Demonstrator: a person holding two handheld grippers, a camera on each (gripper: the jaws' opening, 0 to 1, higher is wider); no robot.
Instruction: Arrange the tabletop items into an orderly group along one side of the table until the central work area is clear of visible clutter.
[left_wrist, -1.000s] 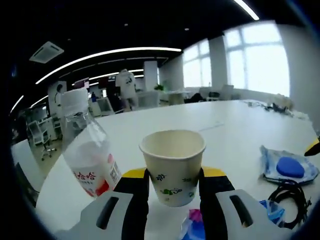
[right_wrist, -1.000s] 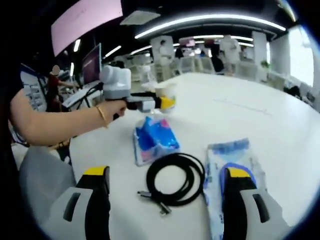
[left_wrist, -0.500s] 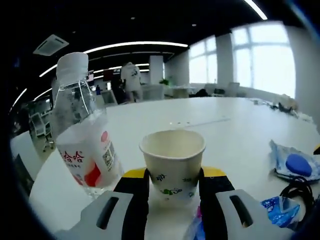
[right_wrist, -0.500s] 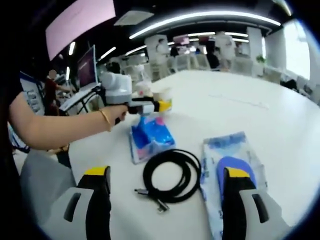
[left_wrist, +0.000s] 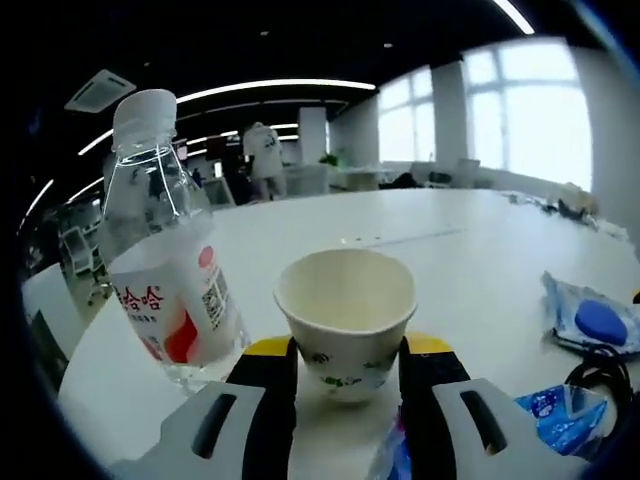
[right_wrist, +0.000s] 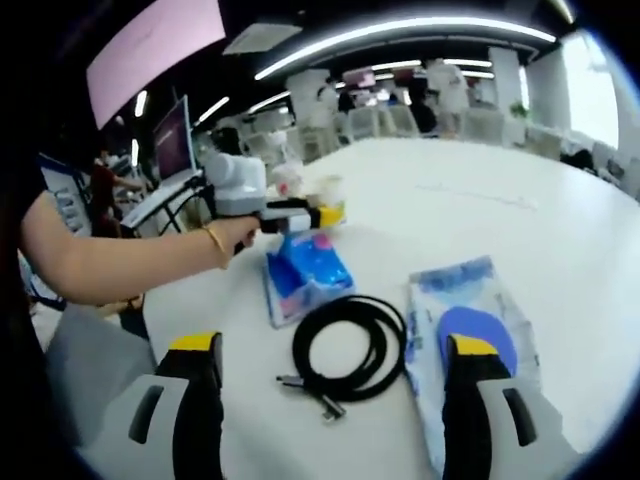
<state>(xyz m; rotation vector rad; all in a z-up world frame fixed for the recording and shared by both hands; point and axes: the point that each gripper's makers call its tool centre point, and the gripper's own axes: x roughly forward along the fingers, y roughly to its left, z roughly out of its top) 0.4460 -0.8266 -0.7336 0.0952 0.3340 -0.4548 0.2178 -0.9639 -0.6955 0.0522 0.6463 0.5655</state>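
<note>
While the left tongs (left_wrist: 345, 365) grip a leaf-printed paper cup (left_wrist: 346, 318), now tipped slightly, a water bottle (left_wrist: 168, 276) with a red-and-white label in Chinese characters stands just beside it on the tabletop (left_wrist: 470, 250). Rightward, a blue packet (left_wrist: 555, 418) is cut off. Right tongs (right_wrist: 335, 385) gape wide over a coiled black cable (right_wrist: 345, 352).

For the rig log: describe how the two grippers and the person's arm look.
Left gripper: two black jaws with yellow tips, on pale grey bases with dark slots. In the right gripper view it has a grey-white body with a boxy top. Right gripper: the same black jaws, yellow tips and grey slotted bases. The arm is bare below a dark short sleeve, with a thin gold bracelet at the wrist.
</note>
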